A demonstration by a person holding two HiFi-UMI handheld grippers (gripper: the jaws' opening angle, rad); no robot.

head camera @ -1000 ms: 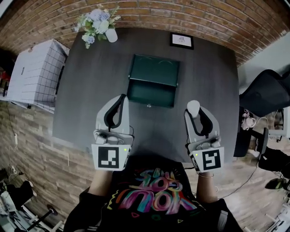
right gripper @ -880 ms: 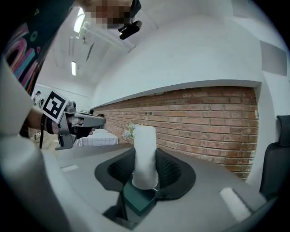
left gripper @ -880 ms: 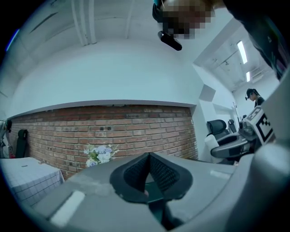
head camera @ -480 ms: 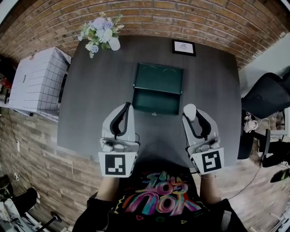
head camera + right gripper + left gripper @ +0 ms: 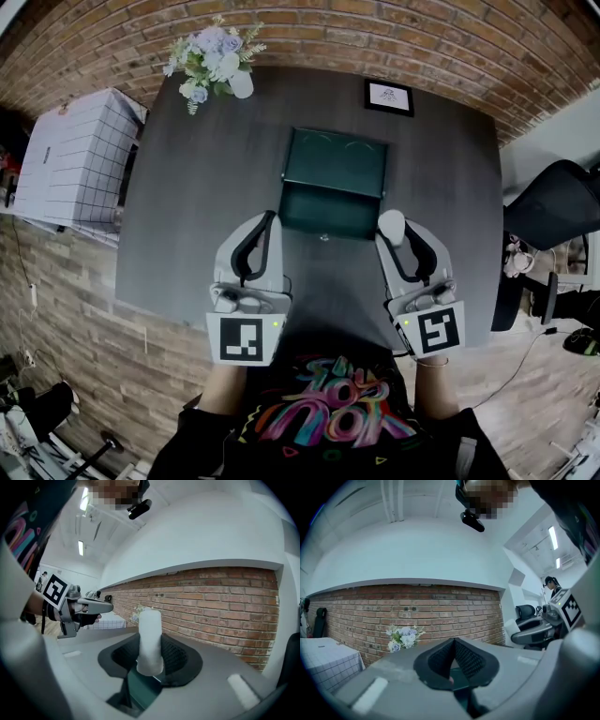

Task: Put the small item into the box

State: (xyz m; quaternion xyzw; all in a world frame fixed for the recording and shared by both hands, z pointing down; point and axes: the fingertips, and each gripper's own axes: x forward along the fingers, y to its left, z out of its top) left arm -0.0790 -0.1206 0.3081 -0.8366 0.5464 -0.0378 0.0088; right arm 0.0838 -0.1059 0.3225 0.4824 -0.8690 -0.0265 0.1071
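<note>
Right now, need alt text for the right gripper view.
The right gripper holds a white cylinder upright between its jaws. The green box shows below the jaws. A brick wall runs behind, and the left gripper hangs at the left.

Side by side — left hand-held gripper [image 5: 268, 217], jaws together; right hand-held gripper [image 5: 395, 234] clamped on the small item [image 5: 390, 223].
</note>
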